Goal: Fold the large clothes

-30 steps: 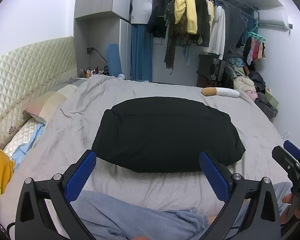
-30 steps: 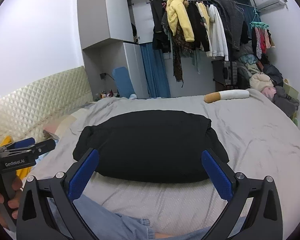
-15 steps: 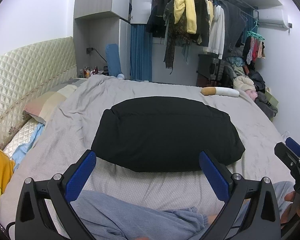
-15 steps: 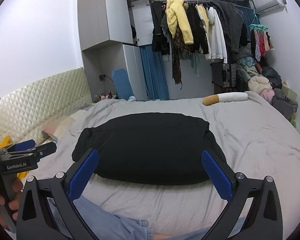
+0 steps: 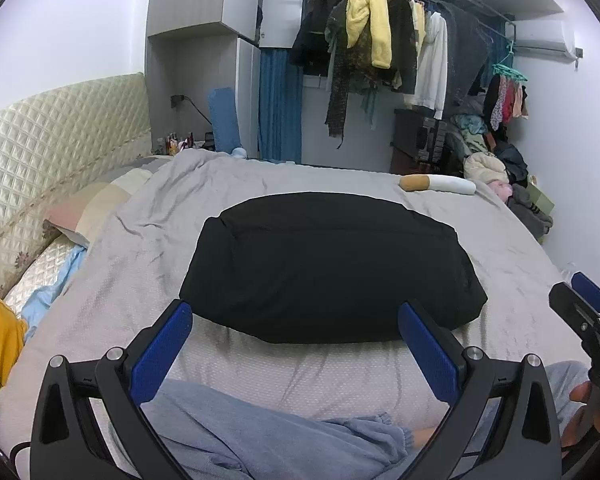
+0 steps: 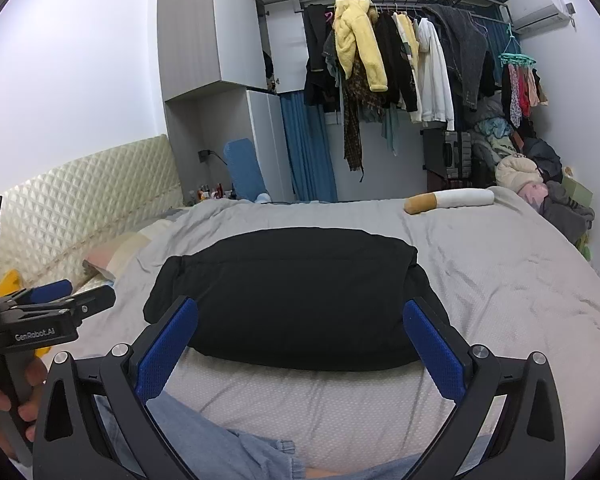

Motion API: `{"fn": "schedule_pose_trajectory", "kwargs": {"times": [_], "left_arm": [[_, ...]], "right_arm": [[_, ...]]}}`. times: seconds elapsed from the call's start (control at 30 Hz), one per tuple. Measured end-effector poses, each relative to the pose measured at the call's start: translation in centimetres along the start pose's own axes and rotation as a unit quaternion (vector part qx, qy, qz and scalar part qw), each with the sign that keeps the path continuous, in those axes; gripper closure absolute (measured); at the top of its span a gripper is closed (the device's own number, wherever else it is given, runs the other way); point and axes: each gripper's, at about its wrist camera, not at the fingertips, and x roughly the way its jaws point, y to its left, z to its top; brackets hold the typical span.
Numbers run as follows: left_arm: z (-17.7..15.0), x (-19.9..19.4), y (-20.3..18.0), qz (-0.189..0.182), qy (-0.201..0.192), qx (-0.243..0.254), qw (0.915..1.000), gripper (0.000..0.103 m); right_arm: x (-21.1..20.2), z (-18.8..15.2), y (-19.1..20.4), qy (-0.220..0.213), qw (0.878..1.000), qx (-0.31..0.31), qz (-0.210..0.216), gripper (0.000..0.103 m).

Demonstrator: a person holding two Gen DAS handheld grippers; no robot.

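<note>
My left claw (image 5: 296, 344) was spread wide and empty, the folded black garment (image 5: 328, 266) lying flat on the grey bedspread (image 5: 140, 256) just ahead of its blue pads (image 5: 162, 346), apart from them. My right claw (image 6: 300, 346) was likewise splayed, holding nothing, with the same bundle just beyond its tips. Pale blue trouser legs (image 5: 240, 436) lay beneath both claws; whether the near hem touched the bundle I could not tell.

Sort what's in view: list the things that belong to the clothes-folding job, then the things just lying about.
Part of the job:
black garment, folded on the grey bed cover
left gripper, jaws open
right gripper, jaws open

Lying about:
cigarette-shaped pillow
hanging clothes
clothes pile
striped pillow
</note>
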Motion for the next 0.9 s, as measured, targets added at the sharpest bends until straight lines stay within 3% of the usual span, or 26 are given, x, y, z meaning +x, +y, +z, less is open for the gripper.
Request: {"fn": "schedule_pose_trajectory", "kwargs": {"times": [0.9], "left_arm": [[-0.11,0.06,0.13,-0.003,0.002,0.000,1.0000,0.000]], "right_arm": [[0.04,-0.28,-0.13,0.001,1.000,0.003,-0.005,0.000]]}}
